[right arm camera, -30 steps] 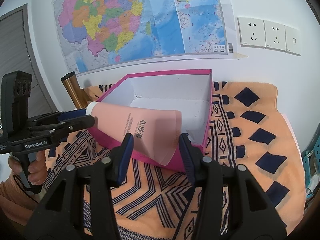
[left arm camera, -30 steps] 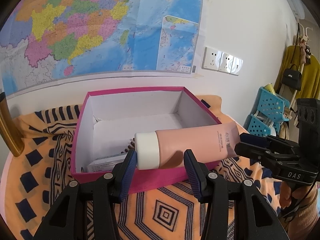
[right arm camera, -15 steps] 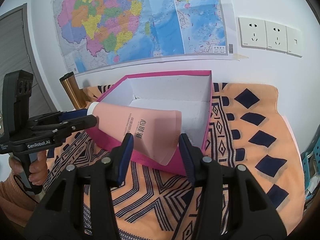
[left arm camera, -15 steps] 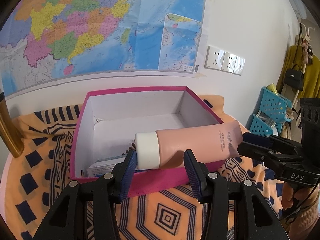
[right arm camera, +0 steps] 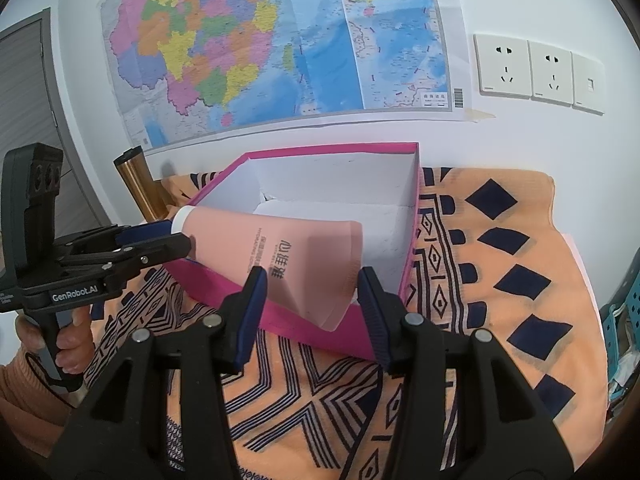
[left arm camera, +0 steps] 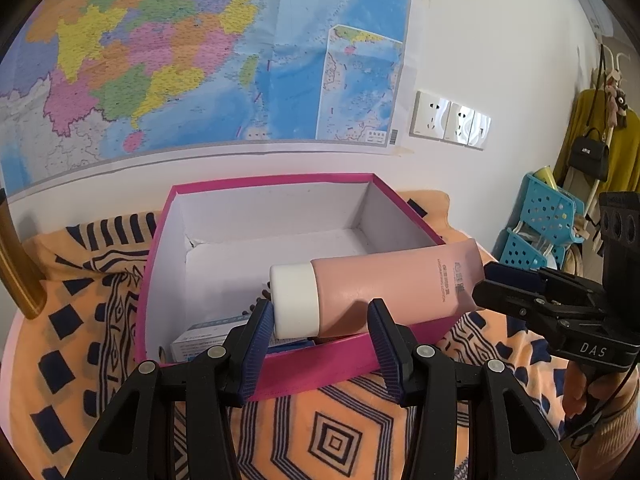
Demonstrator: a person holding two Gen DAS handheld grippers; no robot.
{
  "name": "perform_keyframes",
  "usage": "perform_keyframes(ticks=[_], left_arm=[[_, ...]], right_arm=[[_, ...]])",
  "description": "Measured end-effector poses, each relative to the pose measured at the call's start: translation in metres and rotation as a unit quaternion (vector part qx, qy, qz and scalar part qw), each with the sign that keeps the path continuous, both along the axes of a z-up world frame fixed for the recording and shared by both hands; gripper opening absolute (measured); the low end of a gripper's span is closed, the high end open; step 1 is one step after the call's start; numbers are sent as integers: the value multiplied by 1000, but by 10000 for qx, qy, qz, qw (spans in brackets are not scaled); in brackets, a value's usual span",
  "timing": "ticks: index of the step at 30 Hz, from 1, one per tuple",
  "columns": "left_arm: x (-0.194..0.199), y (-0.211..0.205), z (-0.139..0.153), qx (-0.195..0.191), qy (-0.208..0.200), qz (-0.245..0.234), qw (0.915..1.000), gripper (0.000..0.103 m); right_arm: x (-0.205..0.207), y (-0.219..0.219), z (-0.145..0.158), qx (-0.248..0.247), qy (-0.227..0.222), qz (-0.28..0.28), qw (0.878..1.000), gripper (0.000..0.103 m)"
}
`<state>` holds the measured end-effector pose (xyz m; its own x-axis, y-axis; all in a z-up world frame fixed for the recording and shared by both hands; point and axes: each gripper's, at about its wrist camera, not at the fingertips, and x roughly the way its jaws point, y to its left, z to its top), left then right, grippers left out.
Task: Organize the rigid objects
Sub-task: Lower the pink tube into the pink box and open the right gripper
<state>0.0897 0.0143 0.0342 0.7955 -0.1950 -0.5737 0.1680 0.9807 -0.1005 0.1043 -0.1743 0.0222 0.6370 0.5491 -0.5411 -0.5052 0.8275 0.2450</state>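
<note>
1. Left hand-held gripper (left arm camera: 320, 336): nearest the left wrist camera; its blue pads clamp the white-capped end of the pink tube (left arm camera: 384, 288) from both sides.
2. Right hand-held gripper (right arm camera: 310, 308): nearest the right wrist camera; its jaws close on the flat crimped end of the same tube (right arm camera: 288, 260). Whether both pads press the crimp is hard to tell, since the tube hides the contact on one side.
3. Pink tube: held between the two grippers, lying roughly level across the near edge of the pink box (left arm camera: 320, 364), cap end over the box's interior.
4. Pink box: open, white inside, standing on the orange patterned cloth (right arm camera: 500, 280) that covers the counter. A blue-and-white carton (left arm camera: 208, 336) lies in its near corner, with a dark ridged item behind it, partly hidden.
5. Hand (right arm camera: 64, 340): grips the handle of the left gripper at the cloth's left edge.
6. Background: a coloured map (right arm camera: 280, 40) and wall sockets (right arm camera: 536, 72) on the white wall.
</note>
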Motion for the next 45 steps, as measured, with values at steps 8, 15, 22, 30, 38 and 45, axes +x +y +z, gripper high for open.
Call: perform_keyframes(ticks=[8,15,22,30,38,45], left_arm=[[6,0,-4,-35,58,15,10000,49],[9,1,-5,-40,66,30,10000,49],[12,2,-5,-65,80,39,9999,49],[15,2,-7,-69,96,44,9999,49],[17,3,-8,-87,107,44,9999,49],[20,1,-8,-82,118,36,9999,49]], right_arm=[[5,-1,-2,25,29,2,10000,50],[7,0,-2,13,26,3,10000,50],[9,1,-3,-2,23,5,10000,50],[13,1,-4,-14,48,20,10000,50],[17,1,-6,-23,71,16,10000,50],[19,-1,-9,-25,107,1,9999,50]])
